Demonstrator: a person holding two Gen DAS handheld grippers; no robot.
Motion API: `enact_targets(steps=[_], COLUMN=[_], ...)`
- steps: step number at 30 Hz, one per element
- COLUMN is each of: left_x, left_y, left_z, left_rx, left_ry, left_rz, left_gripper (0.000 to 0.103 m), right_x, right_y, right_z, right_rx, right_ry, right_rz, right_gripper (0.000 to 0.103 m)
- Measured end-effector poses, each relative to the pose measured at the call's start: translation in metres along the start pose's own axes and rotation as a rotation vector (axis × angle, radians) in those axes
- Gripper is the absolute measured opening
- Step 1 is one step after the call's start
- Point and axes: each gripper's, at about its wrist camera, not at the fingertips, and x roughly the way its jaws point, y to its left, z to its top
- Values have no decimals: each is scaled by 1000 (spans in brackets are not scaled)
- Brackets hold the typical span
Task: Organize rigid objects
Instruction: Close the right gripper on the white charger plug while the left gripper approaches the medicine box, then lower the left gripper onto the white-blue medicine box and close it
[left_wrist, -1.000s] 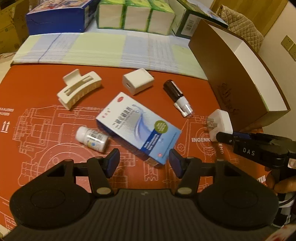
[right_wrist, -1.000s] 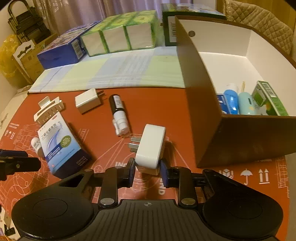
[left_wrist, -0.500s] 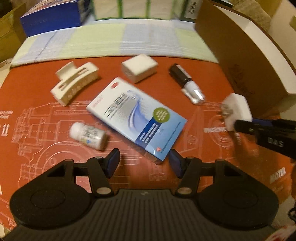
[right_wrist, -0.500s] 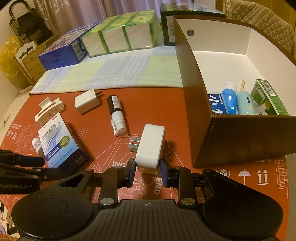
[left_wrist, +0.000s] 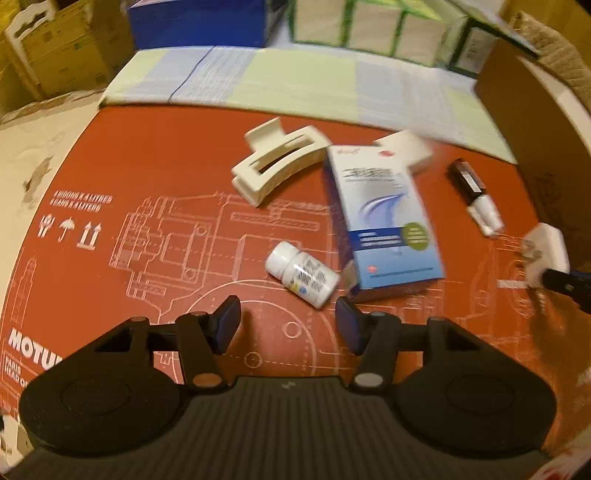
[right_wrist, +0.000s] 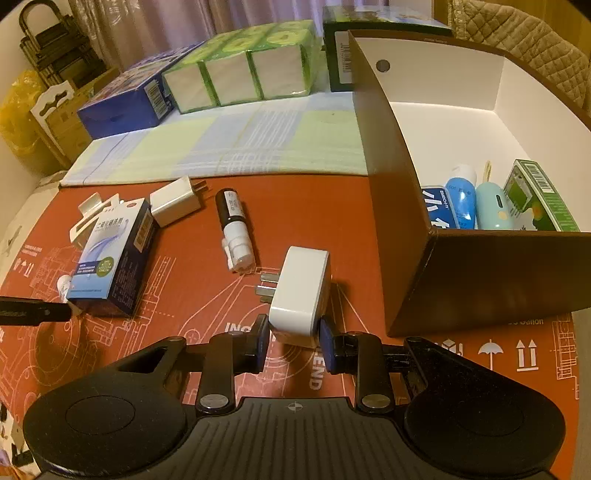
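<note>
Left wrist view: the left gripper (left_wrist: 288, 325) stands half open, empty, just short of the pill bottle (left_wrist: 302, 274) mid-mat (left_wrist: 110, 155).

Right wrist view: the right gripper (right_wrist: 293, 341) clamps the white plug (right_wrist: 301, 291), near the brown box (right_wrist: 399, 206) at the mat's right edge.

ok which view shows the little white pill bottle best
The left wrist view: the pill bottle lies on its side in the open on the red mat, cap and printed label showing, though slightly blurred. In the right wrist view only a white sliver of it peeks from behind the blue medicine box.
</note>
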Motion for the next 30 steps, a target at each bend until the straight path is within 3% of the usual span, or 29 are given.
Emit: enact_targets(steps=[5, 7, 8, 9, 22, 25, 30], left_x=[-16, -18, -17, -16, 9, 13, 23], left_y=[-15, -21, -24, -28, -46, -49, -55], left_z=[6, 10, 13, 15, 38, 42, 49], left_rx=[30, 35, 39, 45, 108, 113, 121], left_ry=[-31, -42, -46, -50, -41, -37, -23], left_rz=[-77, -97, -103, -108, -90, -96, -93], left_gripper=[57, 59, 60, 60, 60, 61, 61], right_x=[0, -1, -2, -3, 20, 22, 26], right_y=[0, 1, 2, 2, 17, 17, 21], right_z=[3, 6, 8, 9, 10, 10, 12], right_rx=[44, 65, 75, 86, 67, 68, 64], right_ry=[13, 3, -11, -27, -34, -58, -77], right_rz=[0, -14, -19, -18, -121, -125, -151], right_gripper=[27, 40, 50, 52, 52, 44, 43])
